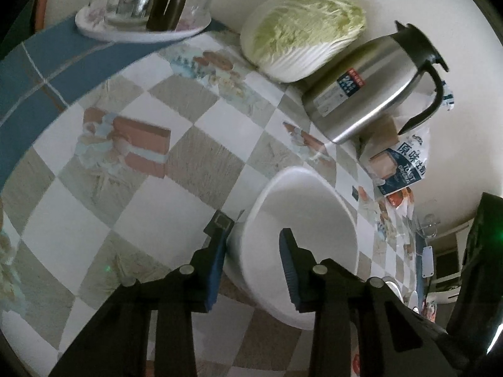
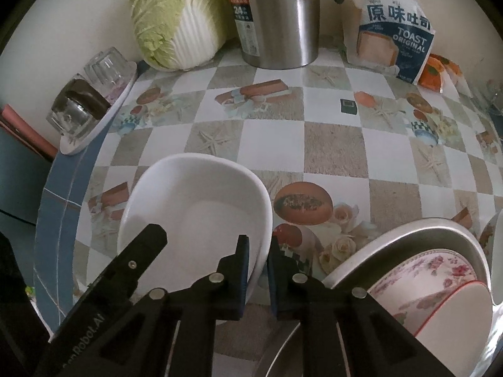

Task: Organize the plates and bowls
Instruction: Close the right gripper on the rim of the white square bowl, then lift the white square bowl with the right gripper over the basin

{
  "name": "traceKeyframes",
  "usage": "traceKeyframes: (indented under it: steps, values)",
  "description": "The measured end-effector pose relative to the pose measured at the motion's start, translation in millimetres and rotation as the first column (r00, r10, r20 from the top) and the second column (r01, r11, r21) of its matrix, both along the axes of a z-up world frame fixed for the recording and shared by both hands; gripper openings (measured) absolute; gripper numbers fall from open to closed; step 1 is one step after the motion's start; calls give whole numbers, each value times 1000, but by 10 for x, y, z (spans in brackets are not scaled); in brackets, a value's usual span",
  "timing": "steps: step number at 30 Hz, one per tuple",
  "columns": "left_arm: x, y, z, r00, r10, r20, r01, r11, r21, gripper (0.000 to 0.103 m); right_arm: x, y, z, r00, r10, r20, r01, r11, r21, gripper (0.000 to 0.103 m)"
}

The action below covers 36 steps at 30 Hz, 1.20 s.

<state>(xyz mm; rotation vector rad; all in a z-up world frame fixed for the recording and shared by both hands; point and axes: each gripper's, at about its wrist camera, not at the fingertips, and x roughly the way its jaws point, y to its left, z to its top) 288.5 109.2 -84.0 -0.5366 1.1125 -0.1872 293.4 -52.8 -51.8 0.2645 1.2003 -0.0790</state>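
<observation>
right gripper (image 2: 257, 278): its two fingers are nearly together and pinch the thin right rim of the white bowl (image 2: 195, 207); one finger is inside the bowl, the other outside.
left gripper (image 1: 253, 270): its fingers stand a bit apart, one on each side of the bowl's wall on the other side; one is outside, one is inside. The outer finger looks like it touches the wall. I cannot tell if the inner one presses yet.
where the bowl is: right in front of both grippers, sitting on the desk (image 2: 333, 144), close to the near edge.
bowl shape: round and deep, open side up, nothing in it.
which hand is nearer: both are at the bowl, one on each side of it.
how the hands point: both tip steeply down at the bowl.
next to the bowl: a metal basin (image 2: 418, 235) is to its right, near but apart, with a flowered bowl (image 2: 440, 270) lying inside.
what the next move needs: I think the bowl has to go up and over to the right, toward that basin, kept flat so it does not slip.
farther back: a cabbage (image 2: 176, 19), a steel jug (image 2: 276, 19) and a bread bag (image 2: 393, 37) stand by the wall, well away.
</observation>
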Motion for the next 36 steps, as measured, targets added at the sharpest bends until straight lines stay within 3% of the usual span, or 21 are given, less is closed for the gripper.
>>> traceKeyframes:
  steps: [3,10,19,27,36]
  values:
    - [-4,24,-16,1000,8,-9,-8,1000,15,24,16,17,-18,1000,6,2,-6,1000,-13,12]
    - [-70,11,213,1000,-5,29,3,998,70,24,-35,38,35,1000,10,24,-10,1000,2,13]
    - [-283,-112,721,990,-53,131,42,995,88,25,-250,-78,514,992,1,124,-4,1000,24,13]
    - [-599,-276,1155,968,-91,232,60,989,136,25,-626,-228,908,977,-2,211,-10,999,54,13]
    - [-892,-501,1434,939,-162,304,116,980,163,25,-1034,-449,1093,962,-34,270,13,997,79,14]
